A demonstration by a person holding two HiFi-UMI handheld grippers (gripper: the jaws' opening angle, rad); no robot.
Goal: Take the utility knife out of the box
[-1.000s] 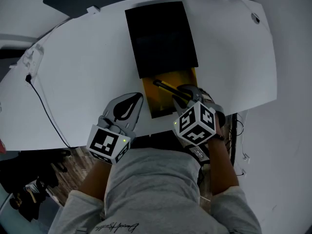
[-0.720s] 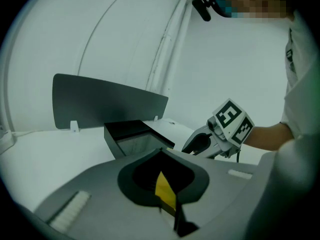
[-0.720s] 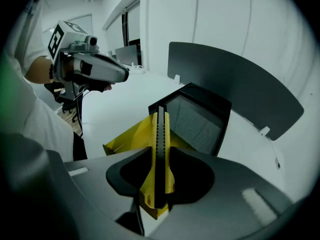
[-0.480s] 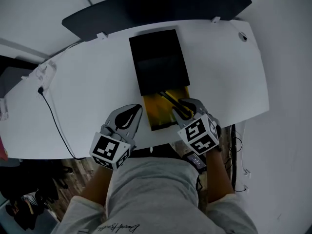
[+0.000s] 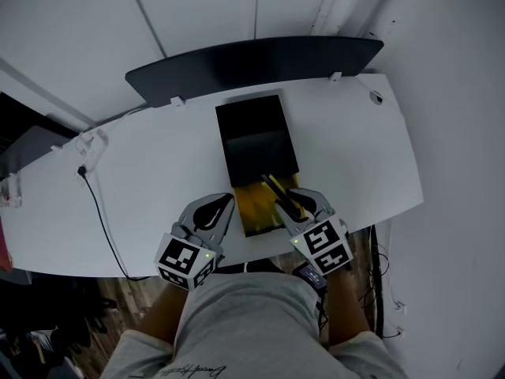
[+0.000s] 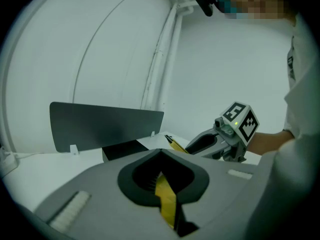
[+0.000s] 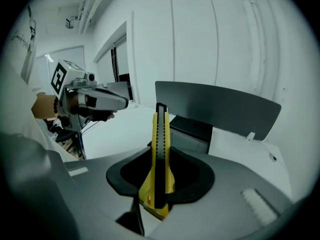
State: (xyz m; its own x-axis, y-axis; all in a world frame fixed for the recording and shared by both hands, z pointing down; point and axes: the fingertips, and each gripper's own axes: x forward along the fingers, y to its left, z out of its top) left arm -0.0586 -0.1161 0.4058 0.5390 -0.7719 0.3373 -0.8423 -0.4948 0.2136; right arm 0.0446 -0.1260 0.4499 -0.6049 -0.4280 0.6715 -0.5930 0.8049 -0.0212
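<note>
Pretty sure this was the lift-out step, about halfway done. Going from the left: the left tongs [image 5: 227, 201] sat at the left side of the box [image 5: 256, 136], closed down on a thin yellow edge. Best guess is that was the side wall of the yellow tray [image 5: 252, 215] sticking out of the black box toward the person, so that hand was basically there to hold the box. Couldn't swear to it though, since its own view only showed a yellow strip pinched edge-on between the jaws.

Next over was the utility knife [image 5: 278, 193], yellow body with a black slider strip. The right tongs [image 5: 298, 206] had it clamped by the rear end, jaws pressed onto its two flat sides and kept apart by the body. The rest of it poked forward and up past the tips. In the left gripper view its nose was up in the air, above the box and not touching it. In the head view it sat over the right half of the tray, though, so it wasn't clear of the box sideways.

Next move, as I see it: hold the pinch firm, carry the knife up and off to the right, and set it on the bare white surface [image 5: 347, 156] beside the box. The left tongs would need to stop the tray from coming along.
</note>
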